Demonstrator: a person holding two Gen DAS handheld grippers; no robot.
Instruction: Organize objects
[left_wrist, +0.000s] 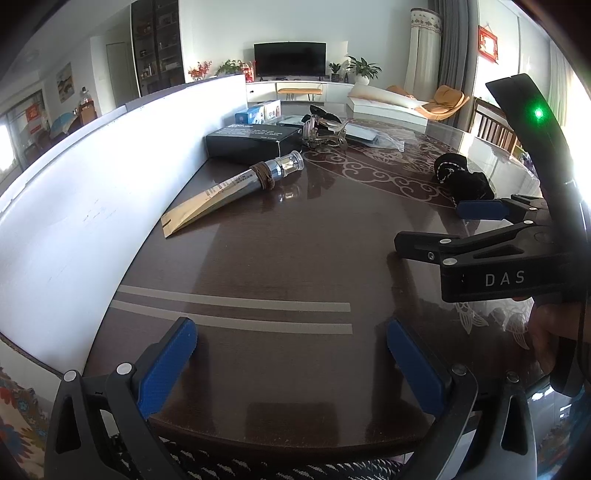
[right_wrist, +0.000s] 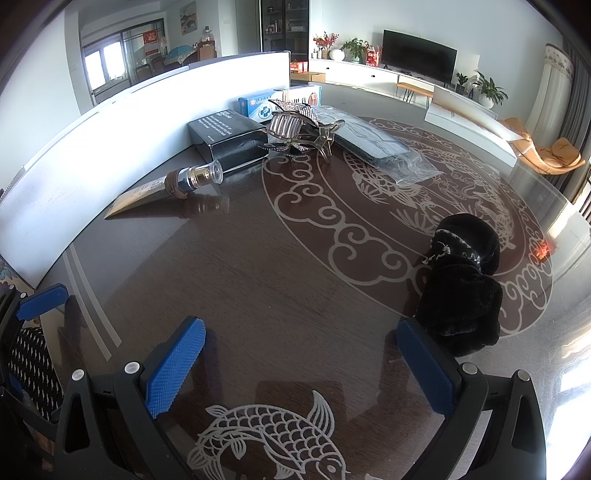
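Where white board (left_wrist: 74, 206) flanks it, glossy patterned table (right_wrist: 280, 266), living-room beyond.

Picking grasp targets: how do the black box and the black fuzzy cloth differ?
The black box is rigid, flat-sided and printed with white text; the black fuzzy cloth is soft, lumpy and bunched. The box lies by the white board; the cloth sits near the right gripper. Both are black, resting on the table.

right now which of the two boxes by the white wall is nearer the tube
The black box; the tube's clear cap nearly touches it. The blue and white box lies farther back.
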